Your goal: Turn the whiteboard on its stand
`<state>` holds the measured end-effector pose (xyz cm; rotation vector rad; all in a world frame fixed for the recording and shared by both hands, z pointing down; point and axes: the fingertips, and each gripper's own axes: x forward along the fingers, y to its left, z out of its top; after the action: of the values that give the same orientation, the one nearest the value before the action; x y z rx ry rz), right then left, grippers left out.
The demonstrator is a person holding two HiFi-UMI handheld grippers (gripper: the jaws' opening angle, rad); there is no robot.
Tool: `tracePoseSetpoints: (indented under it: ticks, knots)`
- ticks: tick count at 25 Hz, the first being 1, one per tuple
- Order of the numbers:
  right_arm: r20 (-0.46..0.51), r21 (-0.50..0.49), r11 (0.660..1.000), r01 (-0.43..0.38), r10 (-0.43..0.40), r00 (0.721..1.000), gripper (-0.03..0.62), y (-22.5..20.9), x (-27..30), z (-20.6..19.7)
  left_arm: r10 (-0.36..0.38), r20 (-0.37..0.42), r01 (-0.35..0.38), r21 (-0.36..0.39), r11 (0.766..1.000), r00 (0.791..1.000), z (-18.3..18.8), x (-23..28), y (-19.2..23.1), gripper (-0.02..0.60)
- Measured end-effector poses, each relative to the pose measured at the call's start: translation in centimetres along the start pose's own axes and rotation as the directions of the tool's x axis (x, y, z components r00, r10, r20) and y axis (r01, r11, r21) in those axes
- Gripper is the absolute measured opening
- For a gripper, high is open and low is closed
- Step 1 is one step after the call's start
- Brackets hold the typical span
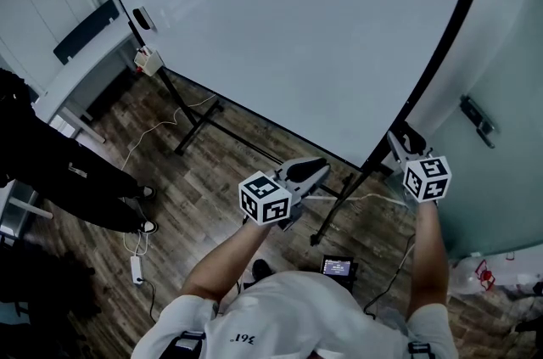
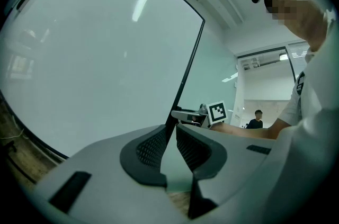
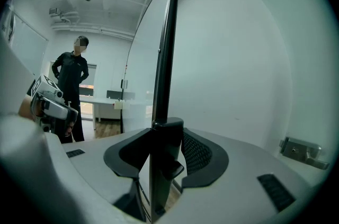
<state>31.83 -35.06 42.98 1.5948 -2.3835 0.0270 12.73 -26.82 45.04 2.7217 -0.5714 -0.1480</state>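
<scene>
The big whiteboard [image 1: 297,26] stands tilted on its black stand [image 1: 197,124], with its black frame running down the right side. My right gripper [image 1: 400,143] is at the board's lower right corner. In the right gripper view the frame's edge [image 3: 168,32] runs straight between the jaws, and the right gripper [image 3: 164,130] is shut on it. My left gripper [image 1: 316,171] hangs just below the board's lower edge, not touching it. In the left gripper view the left gripper [image 2: 172,132] has its jaws a little apart with nothing between them, and the whiteboard [image 2: 95,59] fills the left.
A person in dark clothes [image 1: 59,171] stands at the left by a white desk [image 1: 81,64]. A power strip [image 1: 136,268] and cables lie on the wood floor. A small screen device [image 1: 338,266] sits near the stand's foot. A glass door with a handle [image 1: 478,120] is close on the right.
</scene>
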Motion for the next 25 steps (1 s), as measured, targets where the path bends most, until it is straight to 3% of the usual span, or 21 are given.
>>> tracePoseSetpoints:
  ticks: [25]
  knots:
    - [-0.019, 0.04, 0.999, 0.021, -0.02, 1.0, 0.189, 3.0, -2.5, -0.1, -0.001, 0.02, 0.001, -0.019, 1.0, 1.0, -0.1, -3.3, -1.2, 0.049]
